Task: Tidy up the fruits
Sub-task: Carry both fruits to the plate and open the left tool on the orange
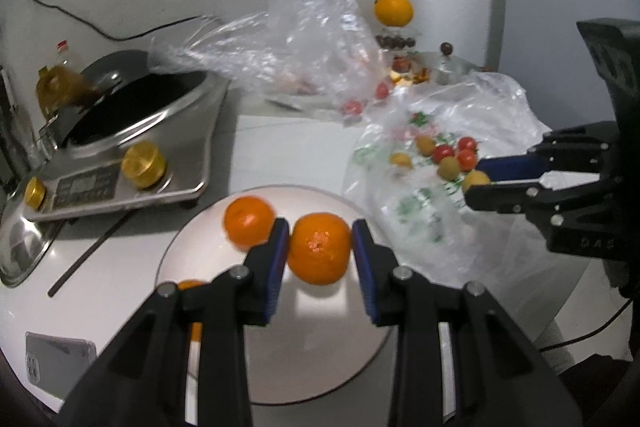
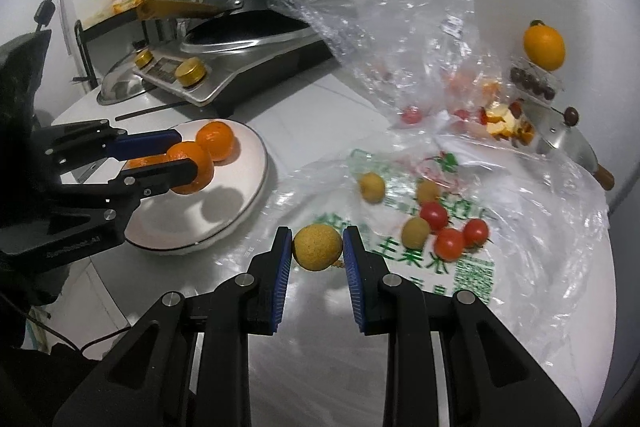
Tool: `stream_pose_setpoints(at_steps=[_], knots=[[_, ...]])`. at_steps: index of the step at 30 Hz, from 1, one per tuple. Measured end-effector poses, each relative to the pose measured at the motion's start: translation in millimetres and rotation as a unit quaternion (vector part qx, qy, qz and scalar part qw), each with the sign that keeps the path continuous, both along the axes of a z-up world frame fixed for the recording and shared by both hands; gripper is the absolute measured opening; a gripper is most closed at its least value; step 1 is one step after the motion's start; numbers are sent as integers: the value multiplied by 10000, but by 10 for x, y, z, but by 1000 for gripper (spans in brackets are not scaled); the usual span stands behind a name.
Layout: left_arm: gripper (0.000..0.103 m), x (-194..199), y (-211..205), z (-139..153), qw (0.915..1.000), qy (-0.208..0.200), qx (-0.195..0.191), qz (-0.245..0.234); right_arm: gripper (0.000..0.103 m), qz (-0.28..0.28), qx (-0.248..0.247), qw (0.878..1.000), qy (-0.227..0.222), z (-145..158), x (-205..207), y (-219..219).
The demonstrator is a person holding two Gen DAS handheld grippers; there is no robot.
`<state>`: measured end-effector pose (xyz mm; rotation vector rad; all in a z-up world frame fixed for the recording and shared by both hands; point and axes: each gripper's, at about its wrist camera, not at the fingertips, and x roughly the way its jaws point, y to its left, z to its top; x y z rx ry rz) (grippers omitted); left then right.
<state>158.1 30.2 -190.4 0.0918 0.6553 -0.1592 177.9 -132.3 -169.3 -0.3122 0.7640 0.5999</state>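
Observation:
My left gripper point(image 1: 320, 245) is shut on an orange mandarin point(image 1: 319, 248) and holds it just above a white plate point(image 1: 328, 363). A second mandarin point(image 1: 249, 221) lies on the plate; a third is partly hidden under my left fingers. My right gripper point(image 2: 317, 247) is shut on a small yellow-brown round fruit point(image 2: 317, 247) above a clear printed plastic bag point(image 2: 472, 267). On the bag lie several cherry tomatoes point(image 2: 434, 215) and yellow-brown fruits point(image 2: 372, 187). The right gripper also shows in the left wrist view point(image 1: 480, 181), and the left gripper in the right wrist view point(image 2: 188, 163).
An induction cooker with a black wok point(image 1: 132, 131) stands at the left, a steel lid point(image 1: 24, 251) beside it. A crumpled clear bag point(image 1: 304, 39) holds more fruit. An orange point(image 1: 393, 9) sits on a container at the back. A dark stick point(image 1: 86, 255) lies near the plate.

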Motion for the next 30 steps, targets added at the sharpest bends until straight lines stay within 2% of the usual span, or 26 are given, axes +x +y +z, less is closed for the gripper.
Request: stream_pose_setpoints(at_steps=[11,19,30], knots=[[33,18,367,-209,9993,50,140,338,28,346,-12,9994,11,-63,13,491],[33,75,463,-211,9996,-50,25,281,28,464,-31,9989,113,-180,149,825],[34,207,540,-218,9993,-34,28,359,28,503,-22,9984,271,-324,389,1044]])
